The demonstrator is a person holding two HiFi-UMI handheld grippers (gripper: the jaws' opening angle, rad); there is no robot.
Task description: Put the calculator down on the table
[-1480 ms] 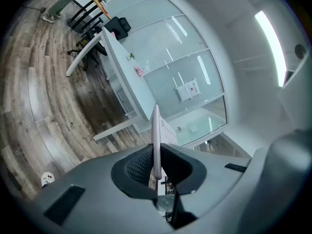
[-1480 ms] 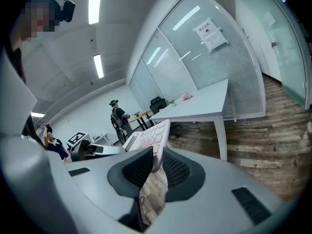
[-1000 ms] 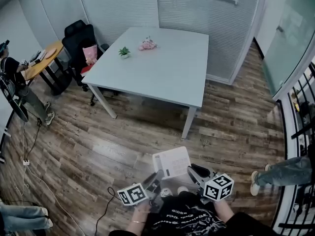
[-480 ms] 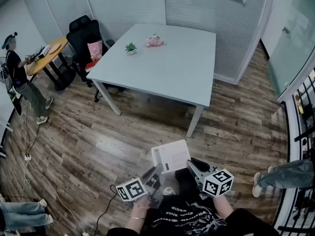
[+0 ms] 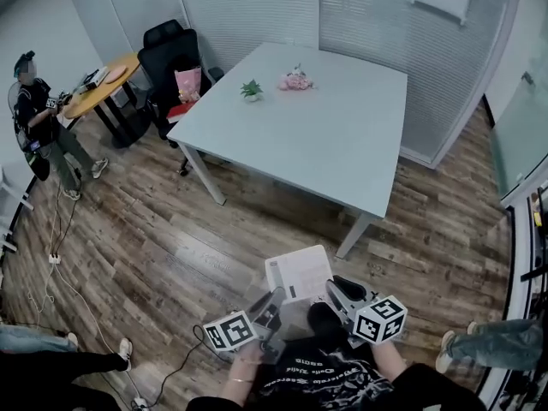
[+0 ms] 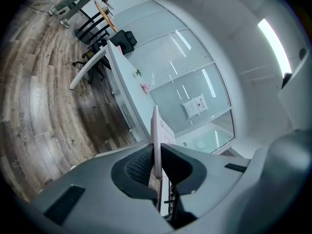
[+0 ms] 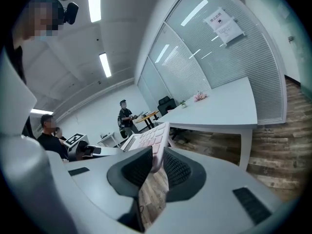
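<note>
Left claw [image 5: 274,298] and right claw [image 5: 334,292] each pinch one side of the calculator [image 5: 297,274] between them. The white surface [image 5: 342,135] stands well beyond both.

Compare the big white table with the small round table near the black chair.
The white table is large, square-cornered and pale; the round table is much smaller and orange-brown. The white table stands on pale legs; the round table's legs are dark. The white table carries a small potted plant and a pink thing; the round table holds pale items I cannot identify, with a person beside it. Both stand on the wood floor.
</note>
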